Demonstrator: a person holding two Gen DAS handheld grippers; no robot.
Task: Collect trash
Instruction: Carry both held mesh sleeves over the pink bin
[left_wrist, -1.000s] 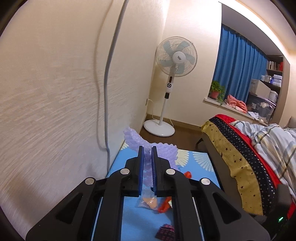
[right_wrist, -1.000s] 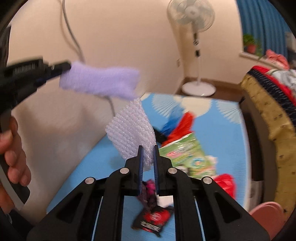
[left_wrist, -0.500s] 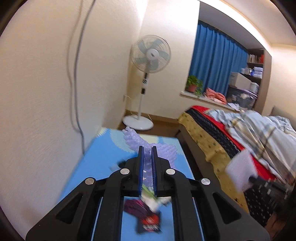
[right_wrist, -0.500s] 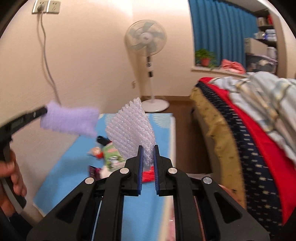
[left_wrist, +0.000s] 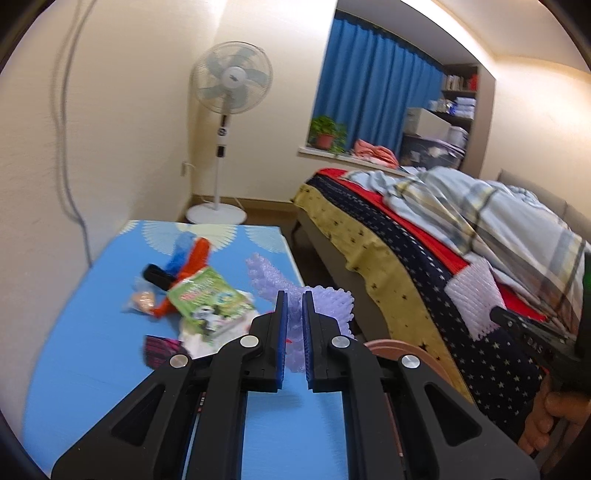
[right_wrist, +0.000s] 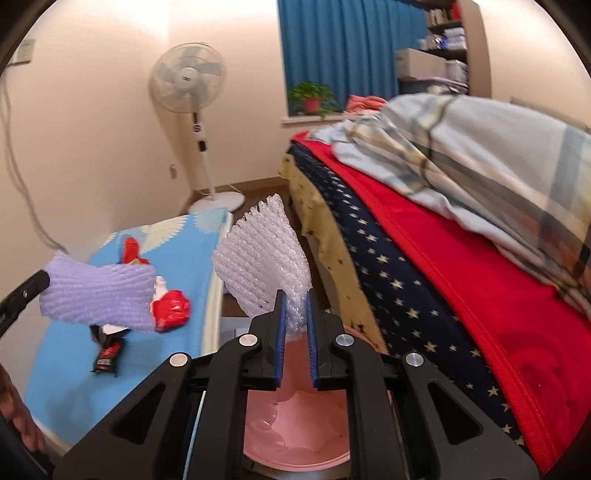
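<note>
My left gripper (left_wrist: 294, 301) is shut on a purple foam net (left_wrist: 325, 306), held above the blue table (left_wrist: 92, 354); the net also shows in the right wrist view (right_wrist: 99, 295). My right gripper (right_wrist: 294, 299) is shut on a white foam net (right_wrist: 262, 258), held over a pink bin (right_wrist: 295, 435) between table and bed. The white net shows at the right of the left wrist view (left_wrist: 476, 295). The bin's rim (left_wrist: 399, 347) peeks behind the left gripper. Wrappers lie on the table: a green packet (left_wrist: 207, 299), an orange one (left_wrist: 192, 262), a red one (right_wrist: 170, 310), a dark one (right_wrist: 107, 358).
A bed (left_wrist: 424, 251) with a starred cover and a plaid quilt stands to the right. A white standing fan (left_wrist: 231, 110) is in the far corner. A wall with a hanging cable (left_wrist: 66, 147) runs along the table's left side.
Both grippers have swung right and down with their nets. The right gripper now hangs over the pink bin, and the left one is near the table's right edge.
</note>
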